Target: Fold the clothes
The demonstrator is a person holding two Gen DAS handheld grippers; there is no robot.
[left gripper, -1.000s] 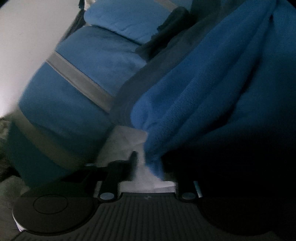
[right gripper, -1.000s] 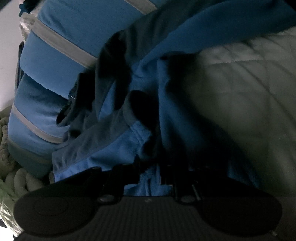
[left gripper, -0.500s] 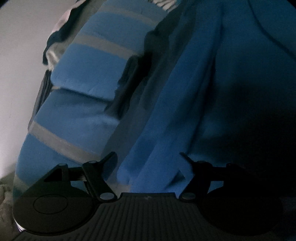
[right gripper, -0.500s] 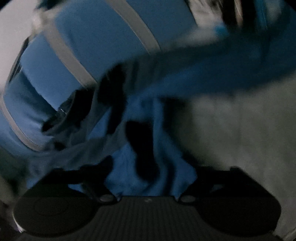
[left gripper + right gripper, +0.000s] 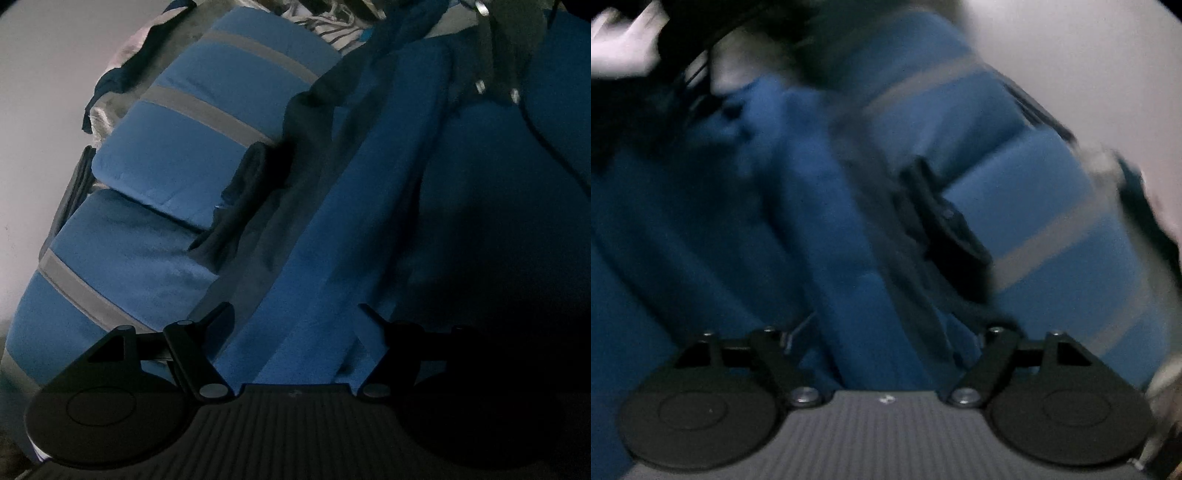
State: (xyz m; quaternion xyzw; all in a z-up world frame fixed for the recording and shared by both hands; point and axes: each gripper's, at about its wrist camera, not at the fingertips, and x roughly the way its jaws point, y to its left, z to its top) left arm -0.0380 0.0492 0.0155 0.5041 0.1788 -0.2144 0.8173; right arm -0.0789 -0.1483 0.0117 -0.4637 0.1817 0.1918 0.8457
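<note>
A blue fleece garment [image 5: 369,229] with a dark grey inner edge lies spread in front of me. In the left wrist view my left gripper [image 5: 293,314] is open, its fingers apart just above the fleece and holding nothing. The other gripper [image 5: 498,55] shows at the top right of that view. In the blurred right wrist view my right gripper [image 5: 897,332] is open over the same blue fleece [image 5: 757,221], holding nothing.
Blue cushions with grey stripes [image 5: 199,147] lie along the left of the garment; they also show in the right wrist view [image 5: 1034,206]. A pale wall [image 5: 44,92] stands behind. Striped cloth [image 5: 332,26] lies at the far end.
Both grippers have opened and let go of the blue fleece. The left gripper has pulled back. The right gripper has swung round fast, so the cushions now lie on its right.
</note>
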